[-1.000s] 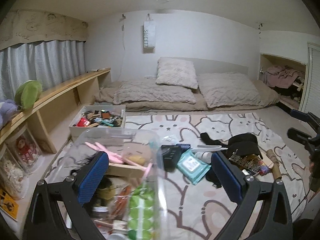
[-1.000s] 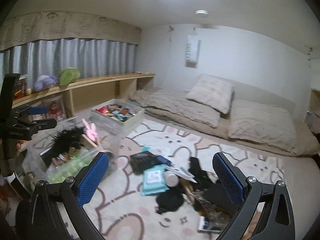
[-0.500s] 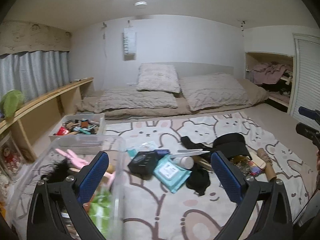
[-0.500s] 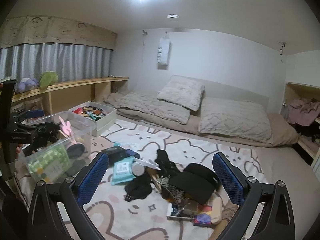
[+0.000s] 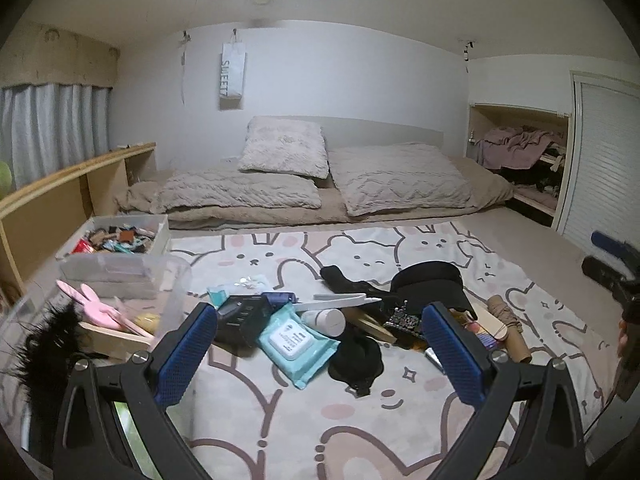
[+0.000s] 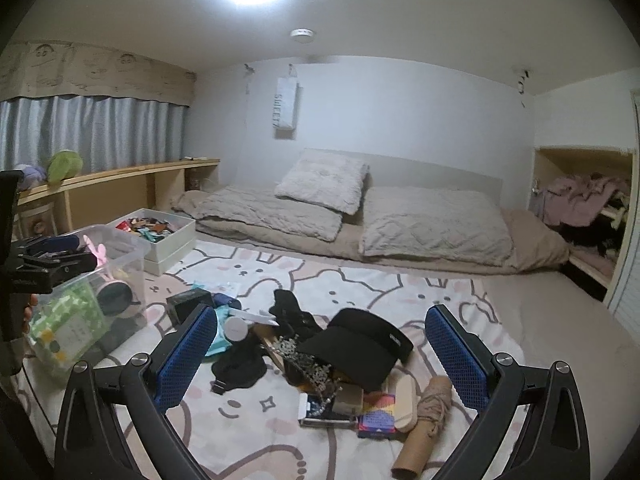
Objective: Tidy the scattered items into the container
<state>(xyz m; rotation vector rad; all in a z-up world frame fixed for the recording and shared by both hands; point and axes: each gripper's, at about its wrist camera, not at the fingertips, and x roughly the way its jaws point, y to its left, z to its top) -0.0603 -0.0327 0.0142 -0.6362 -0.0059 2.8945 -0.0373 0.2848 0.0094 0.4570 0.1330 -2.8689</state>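
A pile of items lies on the bunny rug: a teal wipes pack, a black box, a white jar, a black cap, a cardboard tube and a colourful small box. A clear plastic bin at the left holds a pink bunny item, black feathers and a green pack. My left gripper is open and empty above the wipes pack. My right gripper is open and empty above the cap.
A white box full of small things stands behind the bin. A low bed with pillows lies at the back. A wooden shelf runs along the left wall, and a closet nook is at the right.
Both views have swung right, from the clear bin to the pile on the rug. Both grippers stay open and empty.
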